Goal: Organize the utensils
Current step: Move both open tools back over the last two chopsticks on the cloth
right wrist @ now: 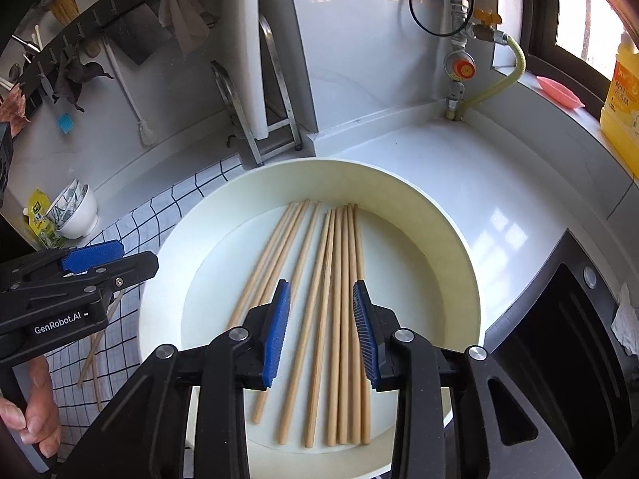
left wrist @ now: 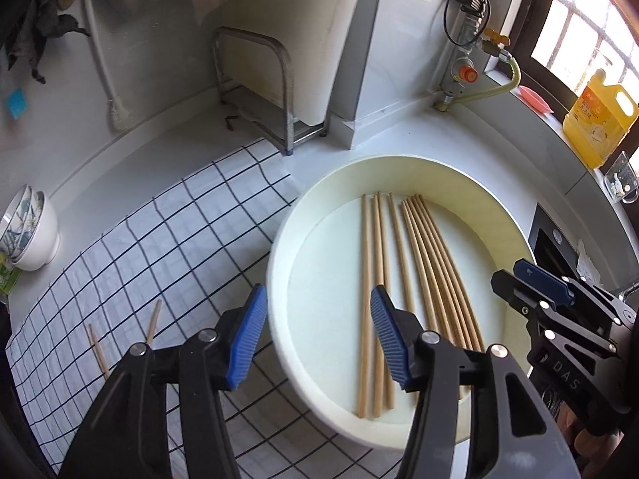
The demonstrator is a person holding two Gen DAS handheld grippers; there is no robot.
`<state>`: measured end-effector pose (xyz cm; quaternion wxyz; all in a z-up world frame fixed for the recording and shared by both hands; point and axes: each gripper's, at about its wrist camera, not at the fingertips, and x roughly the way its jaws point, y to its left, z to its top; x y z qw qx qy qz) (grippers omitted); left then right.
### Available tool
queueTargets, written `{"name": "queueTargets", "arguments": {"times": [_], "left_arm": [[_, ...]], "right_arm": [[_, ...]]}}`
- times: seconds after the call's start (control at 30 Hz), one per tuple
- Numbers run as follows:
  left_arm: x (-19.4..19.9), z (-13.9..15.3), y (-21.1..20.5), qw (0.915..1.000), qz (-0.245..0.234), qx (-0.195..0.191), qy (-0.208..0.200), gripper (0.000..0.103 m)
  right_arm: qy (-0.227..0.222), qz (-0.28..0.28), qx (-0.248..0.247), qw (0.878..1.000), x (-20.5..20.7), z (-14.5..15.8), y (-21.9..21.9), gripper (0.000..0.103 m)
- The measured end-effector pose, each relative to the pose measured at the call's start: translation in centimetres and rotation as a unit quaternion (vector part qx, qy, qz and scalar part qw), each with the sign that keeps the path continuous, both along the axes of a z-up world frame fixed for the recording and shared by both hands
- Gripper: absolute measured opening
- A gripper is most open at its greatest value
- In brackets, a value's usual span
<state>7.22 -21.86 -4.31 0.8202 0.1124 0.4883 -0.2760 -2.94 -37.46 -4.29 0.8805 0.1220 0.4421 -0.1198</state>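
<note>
Several wooden chopsticks lie side by side in a round cream tray. Two more chopsticks rest on the checked cloth to the tray's left. My left gripper hovers open over the tray's left rim, with nothing pressed between its blue pads. Over the middle of the tray my right gripper stands open above the chopsticks, and its pads touch none of them. Each gripper also shows in the other's view: the right gripper at the tray's right, the left gripper at its left.
Stacked patterned bowls stand at the far left by the cloth. A metal rack holds a white board at the back wall. A yellow bottle sits on the windowsill, a gas pipe in the corner, a black stove at right.
</note>
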Motion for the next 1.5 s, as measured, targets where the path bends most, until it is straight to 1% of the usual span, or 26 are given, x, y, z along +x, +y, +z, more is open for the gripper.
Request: {"name": "queueTargets", "arguments": {"times": [0.07, 0.17, 0.27, 0.4, 0.63, 0.7, 0.83, 1.03, 1.27, 1.4, 1.5], "left_arm": [[-0.1, 0.3, 0.9, 1.0000, 0.005, -0.001, -0.002, 0.054], [-0.4, 0.7, 2.3, 0.9999, 0.013, -0.005, -0.006, 0.054], [-0.8, 1.1, 3.4, 0.9997, 0.019, -0.009, -0.011, 0.055], [-1.0, 1.4, 5.1, 0.9994, 0.030, -0.010, -0.016, 0.057], [-1.4, 1.7, 8.7, 0.9982, 0.056, -0.013, -0.017, 0.059], [-1.5, 1.7, 10.0, 0.9976, 0.066, -0.013, -0.018, 0.060], [-1.6, 1.8, 12.8, 0.9959, 0.087, -0.012, -0.020, 0.060], [-1.6, 1.8, 17.6, 0.9914, 0.129, -0.014, -0.019, 0.061], [-1.4, 1.3, 23.3, 0.9839, 0.177, -0.014, -0.015, 0.062], [-1.4, 0.5, 26.6, 0.9792, 0.202, -0.009, -0.010, 0.062], [-1.4, -0.2, 28.6, 0.9762, 0.217, -0.005, -0.003, 0.062]], "right_arm": [[-0.005, 0.003, -0.006, 1.000, -0.1, 0.5, 0.7, 0.038], [-0.011, 0.010, -0.014, 1.000, -0.2, 1.3, 1.9, 0.038], [-0.016, 0.017, -0.020, 1.000, -0.4, 1.9, 3.0, 0.042], [-0.020, 0.026, -0.025, 0.999, -0.4, 2.5, 4.5, 0.042], [-0.020, 0.050, -0.033, 0.998, 0.0, 2.9, 7.5, 0.045], [-0.020, 0.060, -0.037, 0.997, 0.2, 3.0, 8.6, 0.047], [-0.020, 0.081, -0.039, 0.996, 0.8, 3.1, 10.6, 0.047], [-0.022, 0.116, -0.043, 0.992, 1.8, 3.3, 14.3, 0.048], [-0.017, 0.157, -0.039, 0.987, 2.9, 3.1, 18.8, 0.051], [-0.001, 0.181, -0.007, 0.983, 3.7, 1.8, 21.4, 0.051], [0.017, 0.193, 0.005, 0.981, 4.1, 0.2, 23.4, 0.051]]}}
